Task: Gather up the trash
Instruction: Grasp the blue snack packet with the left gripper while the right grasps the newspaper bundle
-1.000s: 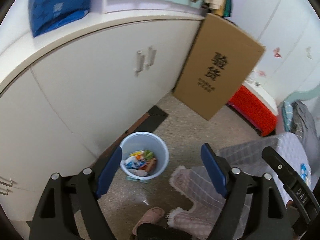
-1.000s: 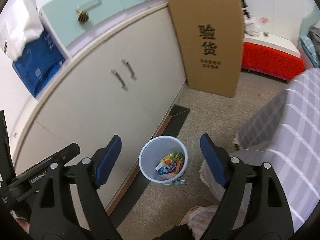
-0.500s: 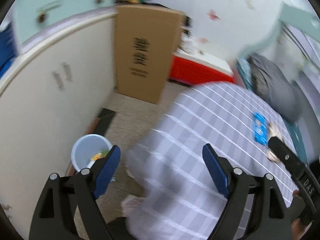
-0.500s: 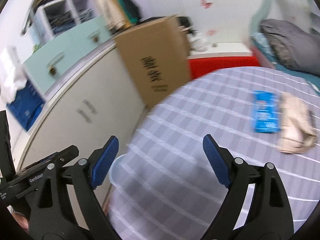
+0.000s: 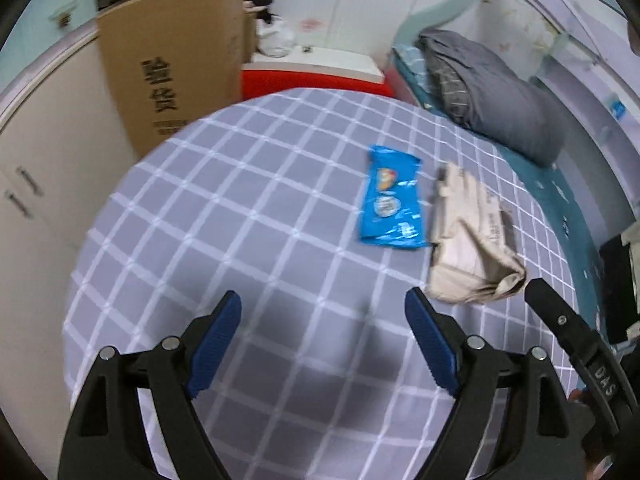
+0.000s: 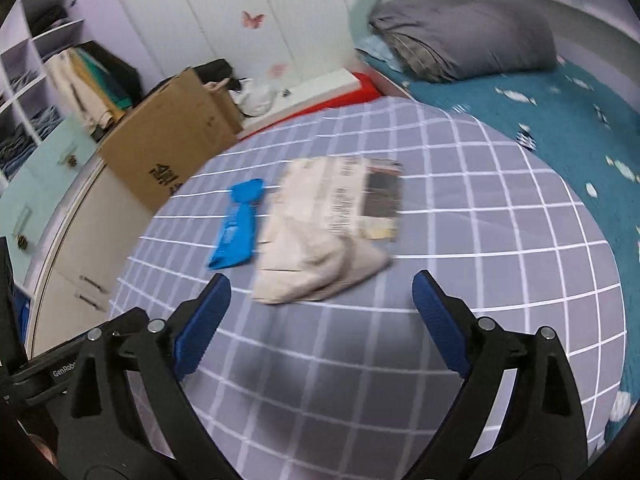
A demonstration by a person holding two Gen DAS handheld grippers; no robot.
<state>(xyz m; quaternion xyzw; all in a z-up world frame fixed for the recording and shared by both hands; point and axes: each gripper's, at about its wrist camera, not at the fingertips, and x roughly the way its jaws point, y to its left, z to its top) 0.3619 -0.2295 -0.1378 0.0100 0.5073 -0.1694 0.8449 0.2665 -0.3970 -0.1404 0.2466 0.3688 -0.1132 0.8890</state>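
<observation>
A round table in a grey checked cloth fills both views, with a bed beyond its far edge and a carton past its left edge. Two pieces of trash lie side by side toward the far right of the tabletop: a crumpled beige bag and, just left of it, a flat blue wrapper. Both look light and limp; the bag's bunched near end offers bulk to pinch, while the glossy wrapper may slide, so an edge is best. The left gripper is spread and empty. The right gripper, jaws just opening wider, holds nothing, the bag just ahead.
</observation>
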